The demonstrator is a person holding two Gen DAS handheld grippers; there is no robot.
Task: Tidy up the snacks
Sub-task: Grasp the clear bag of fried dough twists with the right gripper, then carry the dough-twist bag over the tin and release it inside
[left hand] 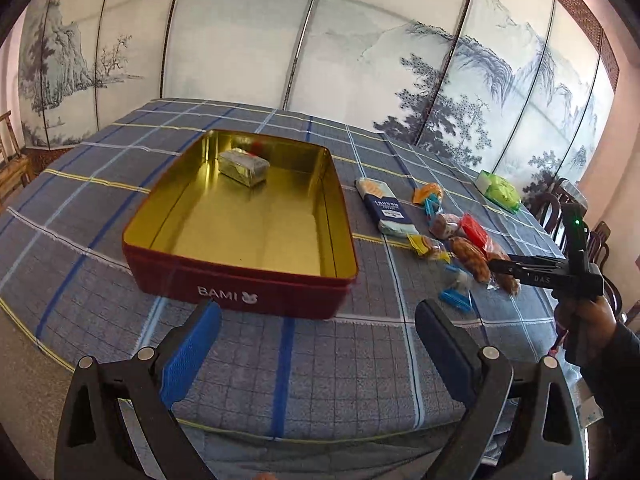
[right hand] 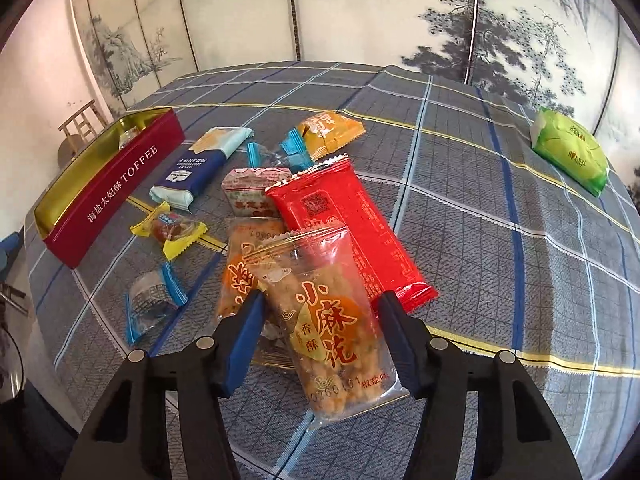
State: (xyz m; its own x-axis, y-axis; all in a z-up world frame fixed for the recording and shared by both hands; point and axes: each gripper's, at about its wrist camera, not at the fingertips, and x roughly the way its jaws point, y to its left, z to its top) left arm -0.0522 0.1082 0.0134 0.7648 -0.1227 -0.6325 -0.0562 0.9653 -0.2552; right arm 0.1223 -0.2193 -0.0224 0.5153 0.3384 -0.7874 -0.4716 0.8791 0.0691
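A red tin (left hand: 240, 284) with a gold inside stands open on the plaid tablecloth, with one silver-wrapped snack (left hand: 244, 167) in it. The tin also shows in the right wrist view (right hand: 116, 184). My left gripper (left hand: 318, 320) is open and empty, in front of the tin. A pile of snacks lies right of the tin. My right gripper (right hand: 320, 320) is open, its fingers on either side of a clear twisted-dough snack packet (right hand: 324, 320) that lies on the cloth. A red packet (right hand: 348, 228) and a second dough packet (right hand: 240, 264) lie against it.
Around the pile lie a blue-and-white biscuit pack (right hand: 192, 172), an orange packet (right hand: 328, 130), a pink packet (right hand: 252, 192), yellow (right hand: 170, 230) and blue-wrapped candies (right hand: 152, 300). A green tissue pack (right hand: 568, 152) sits far right. A painted screen stands behind the table.
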